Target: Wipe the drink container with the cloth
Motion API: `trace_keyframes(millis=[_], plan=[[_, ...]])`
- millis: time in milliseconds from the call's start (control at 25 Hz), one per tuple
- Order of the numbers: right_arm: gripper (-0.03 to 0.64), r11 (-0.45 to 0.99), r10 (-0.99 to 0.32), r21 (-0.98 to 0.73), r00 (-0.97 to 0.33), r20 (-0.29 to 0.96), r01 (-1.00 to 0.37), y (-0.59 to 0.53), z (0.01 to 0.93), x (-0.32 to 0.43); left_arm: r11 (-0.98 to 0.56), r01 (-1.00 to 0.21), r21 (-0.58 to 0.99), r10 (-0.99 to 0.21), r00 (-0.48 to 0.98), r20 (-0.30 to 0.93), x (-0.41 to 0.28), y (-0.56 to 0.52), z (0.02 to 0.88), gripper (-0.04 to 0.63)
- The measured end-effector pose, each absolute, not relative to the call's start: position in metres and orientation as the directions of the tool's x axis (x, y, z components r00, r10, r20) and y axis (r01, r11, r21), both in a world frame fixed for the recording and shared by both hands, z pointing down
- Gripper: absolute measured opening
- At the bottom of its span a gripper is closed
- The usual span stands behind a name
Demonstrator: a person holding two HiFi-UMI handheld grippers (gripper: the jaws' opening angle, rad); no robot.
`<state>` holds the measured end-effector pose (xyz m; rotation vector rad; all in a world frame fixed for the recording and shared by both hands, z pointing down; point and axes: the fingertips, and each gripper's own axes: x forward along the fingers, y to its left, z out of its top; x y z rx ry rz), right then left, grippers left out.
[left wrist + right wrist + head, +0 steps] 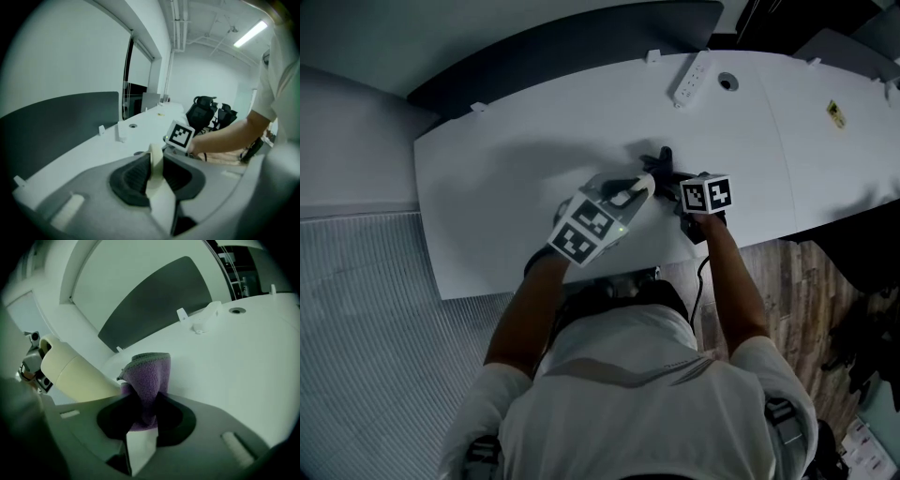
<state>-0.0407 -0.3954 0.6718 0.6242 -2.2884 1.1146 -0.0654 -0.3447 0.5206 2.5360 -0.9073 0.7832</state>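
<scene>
Right gripper view: cloth (149, 373) in claw (146, 405)

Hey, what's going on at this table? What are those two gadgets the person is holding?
A person at a white table works hand-held tongs, one in each hand. The left tongs are clamped on a thin part of a cream drink container, holding it over the table. The right tongs grip a purple cloth, which sits right beside the container. Whether cloth and container touch is unclear.
</scene>
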Motion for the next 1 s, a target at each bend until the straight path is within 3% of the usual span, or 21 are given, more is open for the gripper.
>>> trace_keyframes(millis=[120, 280, 480, 560, 800, 1000], plan=[[0.098, 0.581, -0.116, -0.628, -0.816, 0.566, -0.518, -0.41, 0.646, -0.042, -0.738, -0.663, 0.124, -0.478, 0.644, 0.597, -0.065, -0.345, 0.521, 0.074], [0.097, 0.635, -0.016, -0.717, -0.933, 0.358, -0.287, -0.437, 0.566, -0.065, -0.733, -0.668, 0.127, -0.482, 0.642, 0.597, -0.066, -0.345, 0.52, 0.074], [0.097, 0.566, 0.357, -0.813, -0.93, 0.093, 0.136, -0.426, 0.497, -0.114, -0.727, -0.674, 0.13, -0.487, 0.641, 0.594, -0.068, -0.345, 0.52, 0.074], [0.097, 0.477, 0.464, -0.853, -0.885, 0.038, 0.214, -0.418, 0.498, -0.128, -0.725, -0.676, 0.133, -0.488, 0.64, 0.594, -0.068, -0.345, 0.521, 0.074], [0.096, 0.359, 0.609, -0.916, -0.789, 0.082, 0.182, -0.396, 0.541, -0.145, -0.717, -0.685, 0.132, -0.495, 0.633, 0.595, -0.068, -0.345, 0.519, 0.074], [0.095, 0.43, 0.572, -0.901, -0.758, 0.313, -0.048, -0.401, 0.606, -0.142, -0.71, -0.691, 0.139, -0.502, 0.634, 0.588, -0.069, -0.345, 0.52, 0.075]])
